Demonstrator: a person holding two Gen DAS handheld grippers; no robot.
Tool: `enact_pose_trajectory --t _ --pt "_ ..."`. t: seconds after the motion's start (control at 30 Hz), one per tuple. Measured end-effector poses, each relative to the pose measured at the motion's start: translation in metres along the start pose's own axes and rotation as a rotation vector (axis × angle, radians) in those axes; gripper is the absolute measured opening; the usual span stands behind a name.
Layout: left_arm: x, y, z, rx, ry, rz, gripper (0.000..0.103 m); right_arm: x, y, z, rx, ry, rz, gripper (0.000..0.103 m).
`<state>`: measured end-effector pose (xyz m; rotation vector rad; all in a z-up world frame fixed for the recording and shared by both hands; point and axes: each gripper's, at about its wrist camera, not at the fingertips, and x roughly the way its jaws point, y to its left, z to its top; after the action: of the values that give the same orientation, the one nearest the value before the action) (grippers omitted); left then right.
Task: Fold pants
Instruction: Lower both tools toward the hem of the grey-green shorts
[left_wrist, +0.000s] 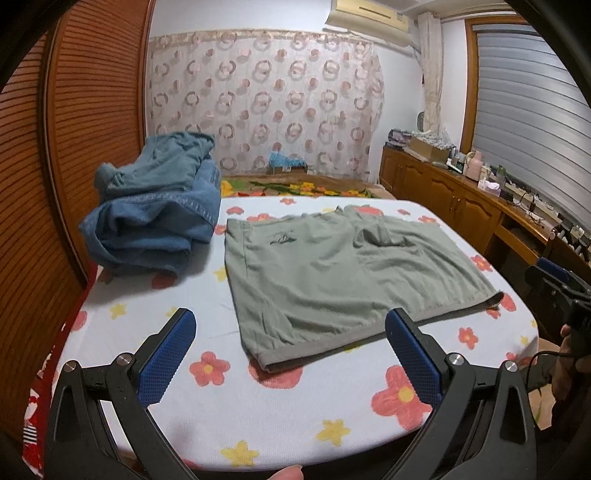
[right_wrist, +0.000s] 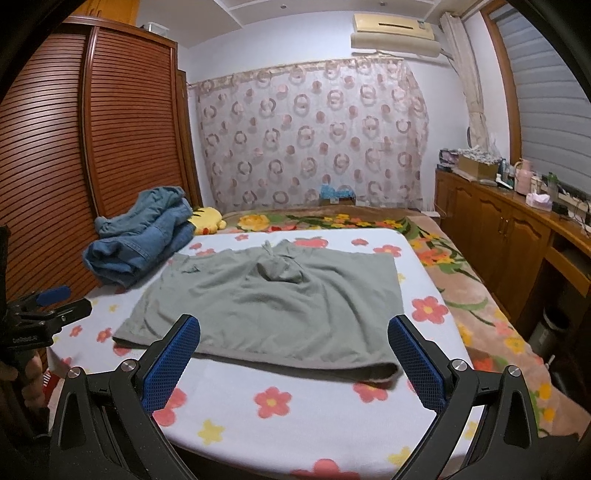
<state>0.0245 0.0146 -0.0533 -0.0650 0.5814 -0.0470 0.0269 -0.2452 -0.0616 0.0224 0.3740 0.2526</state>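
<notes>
**Grey-green pants folded flat, both tongs wide and empty**

We see the grey-green pants lying folded into a flat rectangle on the flowered sheet of the bed, hems toward us. A crumpled heap of blue denim sits just beside them at the far left corner, next to the slatted wooden wardrobe. Our left tongs hover over the near edge of the bed, blue pads spread wide, gripping nothing. Our right tongs hang just short of the hem, equally wide apart and empty. A wooden cabinet runs along the right wall, well apart from the pants.
</notes>
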Motion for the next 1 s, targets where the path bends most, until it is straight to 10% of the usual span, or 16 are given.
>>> enact_pose_trajectory --t 0.57,1.0 --pt "0.049 0.031 -0.023 -0.003 0.138 0.009 0.100 0.018 -0.015 0.004 -0.010 0.131 -0.082 0.068" --pt "0.064 0.036 -0.030 -0.031 0.186 -0.058 0.067 0.019 -0.012 0.018 0.038 0.202 -0.043 0.058"
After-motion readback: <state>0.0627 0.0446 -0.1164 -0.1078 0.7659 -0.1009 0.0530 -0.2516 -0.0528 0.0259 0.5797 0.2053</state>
